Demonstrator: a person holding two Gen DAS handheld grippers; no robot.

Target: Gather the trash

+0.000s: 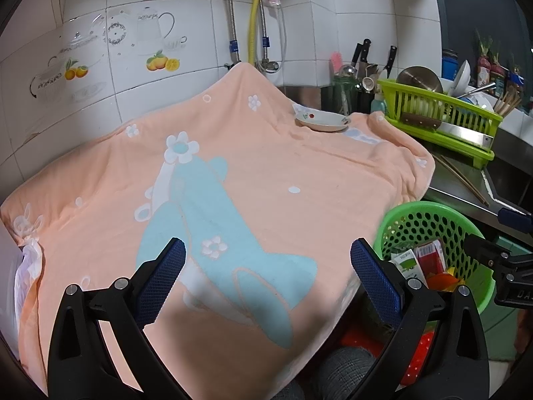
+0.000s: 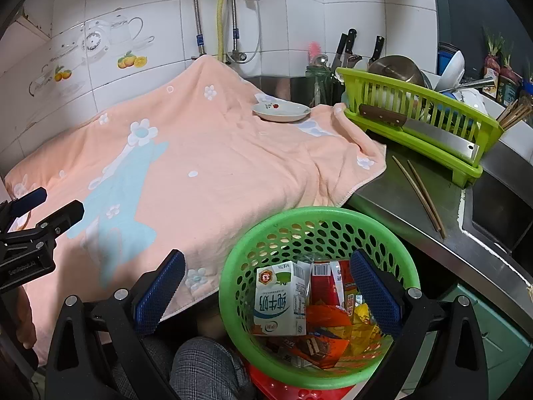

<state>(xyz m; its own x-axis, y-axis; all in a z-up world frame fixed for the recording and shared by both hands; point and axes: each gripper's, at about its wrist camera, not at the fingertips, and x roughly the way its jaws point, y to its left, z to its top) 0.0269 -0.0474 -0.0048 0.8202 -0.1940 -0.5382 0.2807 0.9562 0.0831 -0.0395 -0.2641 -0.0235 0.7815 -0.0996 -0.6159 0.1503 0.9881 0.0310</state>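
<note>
We hold the right gripper with fingers spread wide and empty over the green basket at the lower centre of the right wrist view, where a milk carton, a red carton and orange and yellow wrappers lie piled inside. Our left gripper, likewise apart and holding nothing, hangs above the peach towel covering the counter. A small plate rests on the towel's far edge, upper centre. At right, a lime dish rack with a cleaver propped against it crowds the steel counter, with chopsticks lying just beside the basket's rim.
</note>
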